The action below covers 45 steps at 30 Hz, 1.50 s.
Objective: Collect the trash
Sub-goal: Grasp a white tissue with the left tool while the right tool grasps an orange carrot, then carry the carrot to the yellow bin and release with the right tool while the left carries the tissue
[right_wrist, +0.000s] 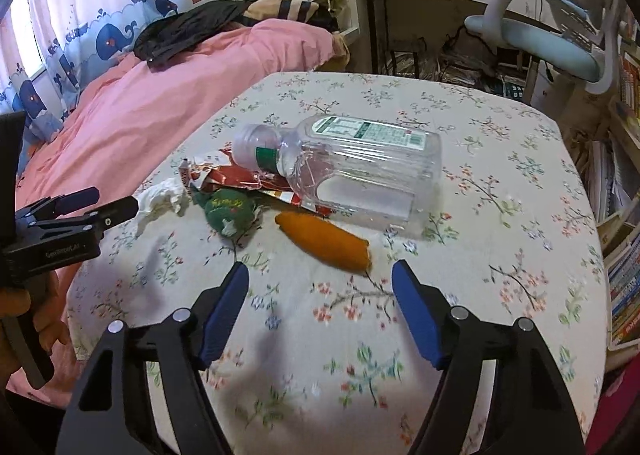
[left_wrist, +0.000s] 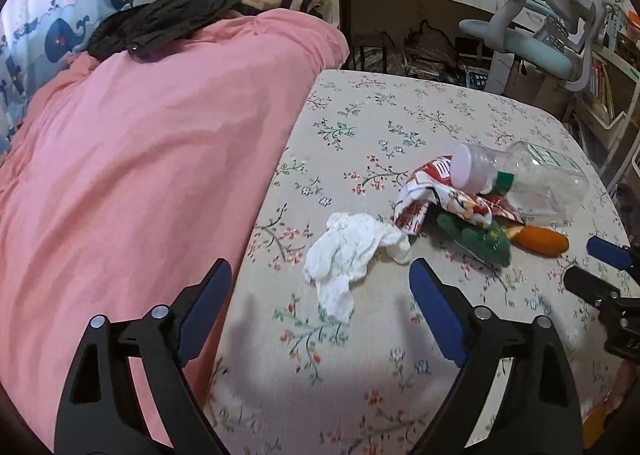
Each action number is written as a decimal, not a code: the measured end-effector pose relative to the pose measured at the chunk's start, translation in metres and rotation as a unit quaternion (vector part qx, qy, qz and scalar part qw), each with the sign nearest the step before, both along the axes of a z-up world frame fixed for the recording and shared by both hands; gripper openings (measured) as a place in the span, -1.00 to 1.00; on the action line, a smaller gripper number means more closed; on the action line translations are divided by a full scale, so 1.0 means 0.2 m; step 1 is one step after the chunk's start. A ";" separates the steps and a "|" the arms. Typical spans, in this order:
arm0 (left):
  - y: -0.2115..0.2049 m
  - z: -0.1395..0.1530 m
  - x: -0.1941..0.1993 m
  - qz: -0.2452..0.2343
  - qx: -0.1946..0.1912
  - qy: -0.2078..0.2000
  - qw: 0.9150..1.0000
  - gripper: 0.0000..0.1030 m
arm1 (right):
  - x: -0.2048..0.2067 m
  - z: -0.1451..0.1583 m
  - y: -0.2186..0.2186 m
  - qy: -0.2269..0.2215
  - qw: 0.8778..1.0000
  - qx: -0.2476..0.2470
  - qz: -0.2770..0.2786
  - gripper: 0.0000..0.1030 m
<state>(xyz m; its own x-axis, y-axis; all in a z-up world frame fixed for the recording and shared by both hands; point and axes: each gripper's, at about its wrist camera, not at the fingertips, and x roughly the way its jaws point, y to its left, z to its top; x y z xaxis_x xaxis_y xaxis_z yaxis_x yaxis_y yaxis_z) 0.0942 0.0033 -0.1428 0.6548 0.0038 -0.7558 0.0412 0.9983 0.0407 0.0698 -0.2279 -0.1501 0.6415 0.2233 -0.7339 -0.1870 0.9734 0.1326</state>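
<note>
Below, both hand-held grippers (left_wrist: 320, 275) (right_wrist: 320, 275) agape and empty, crumpled white tissue (left_wrist: 348, 255), ribbed clear plastic bottle (right_wrist: 360, 175), floral cloth (right_wrist: 500, 183).

Left tongs (left_wrist: 320, 275) and right tongs (right_wrist: 320, 275) agape, empty, angled downward.

near tablecloth (right_wrist: 320, 375) free | bottle (right_wrist: 360, 171) blocks beyond carrot (right_wrist: 324, 243)

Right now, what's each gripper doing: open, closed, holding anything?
Left gripper: open, empty, with the white tissue lying just ahead.
Right gripper: open, empty, with the orange carrot toy just ahead.
</note>
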 end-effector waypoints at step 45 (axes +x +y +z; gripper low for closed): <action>-0.10 0.19 -0.32 -0.078 -0.058 -0.019 0.995 -0.80 | -0.32 0.19 -0.15 0.010 0.998 0.066 -0.011 -0.70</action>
